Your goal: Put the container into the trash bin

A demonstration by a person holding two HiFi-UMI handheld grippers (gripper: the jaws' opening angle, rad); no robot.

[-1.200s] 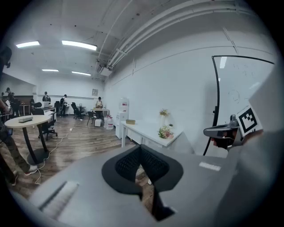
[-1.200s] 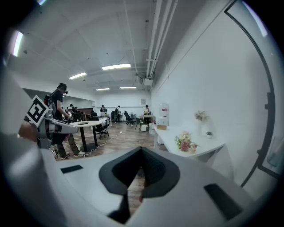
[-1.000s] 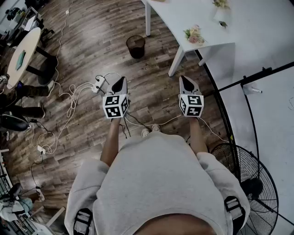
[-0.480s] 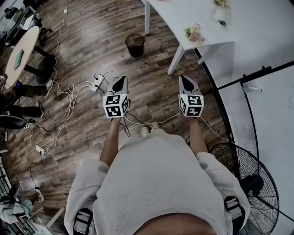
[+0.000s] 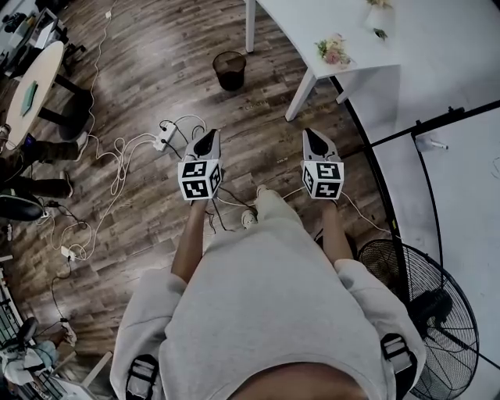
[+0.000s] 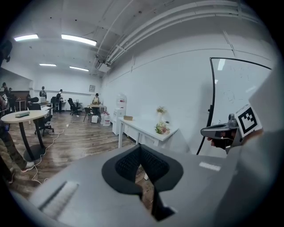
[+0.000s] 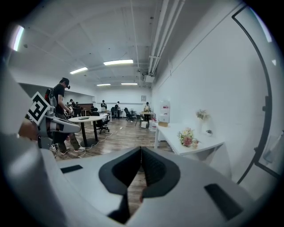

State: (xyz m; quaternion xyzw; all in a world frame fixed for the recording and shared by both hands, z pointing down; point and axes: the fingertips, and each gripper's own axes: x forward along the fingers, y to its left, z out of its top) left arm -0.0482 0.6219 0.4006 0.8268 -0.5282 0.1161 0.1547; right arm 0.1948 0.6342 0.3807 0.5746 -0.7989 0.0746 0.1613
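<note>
Only the head view shows the trash bin (image 5: 229, 70); left gripper (image 6: 140, 148) and right gripper (image 7: 141, 150) closed, empty

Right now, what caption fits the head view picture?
Left gripper and right gripper, both shut and empty, held over a wooden floor with a trash bin ahead.

**A:** Dark plank floor (image 5: 156, 47) below, with white cables (image 5: 121, 150) snaking right across it.
**B:** A long white tabletop (image 5: 312, 22) stands by the white wall (image 6: 177, 84), flowers (image 5: 333, 50) on it (pink, I think).
**A:** There's a round table (image 5: 47, 66) far left and a standing fan (image 5: 426, 312) at lower right.
**B:** Tube lights (image 7: 119, 62) glow overhead, and pipes (image 6: 177, 17) run along the ceiling.
</note>
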